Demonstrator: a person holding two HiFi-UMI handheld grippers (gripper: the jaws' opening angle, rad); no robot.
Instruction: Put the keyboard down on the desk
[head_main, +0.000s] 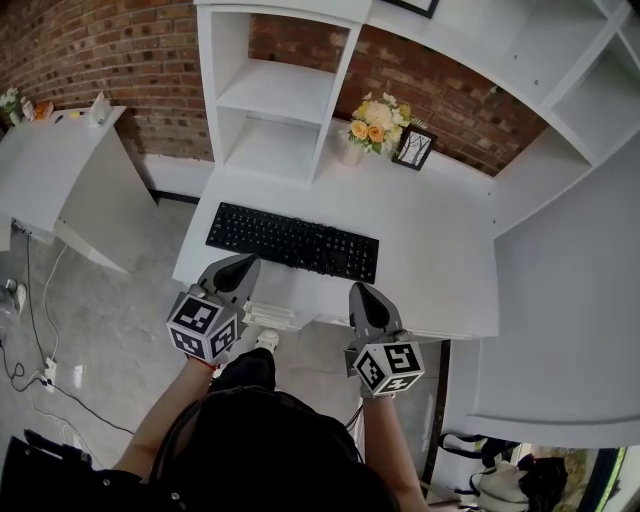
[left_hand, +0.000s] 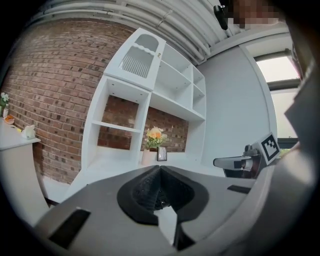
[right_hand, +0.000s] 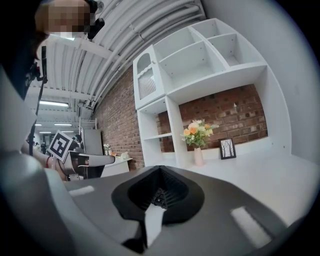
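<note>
A home-office style workspace set up inside an industrial building. A white bench (head_main: 430, 240) stands just ahead of the left hand-held gripper (head_main: 243, 263) and the right hand-held gripper (head_main: 360, 292), with a black keyboard (head_main: 292, 241) lying on it. Beyond them, at the bench's back, are a vase of flowers (head_main: 375, 127) and a small framed picture (head_main: 414, 148), beside white open shelving (head_main: 275, 100) against a red brick wall (head_main: 100, 50). Left of the left hand-held gripper lie bare concrete floor (head_main: 110, 330) with loose cables (head_main: 33, 320) and a second white bench (head_main: 50, 160). Overhead run exposed ceiling pipes (right_hand: 135, 25) and strip lights (right_hand: 52, 104).

The keyboard (head_main: 292, 242) lies at frame centre on the bench (head_main: 440, 260); flowers (head_main: 378, 125) and a picture frame (head_main: 414, 148) stand above it.
</note>
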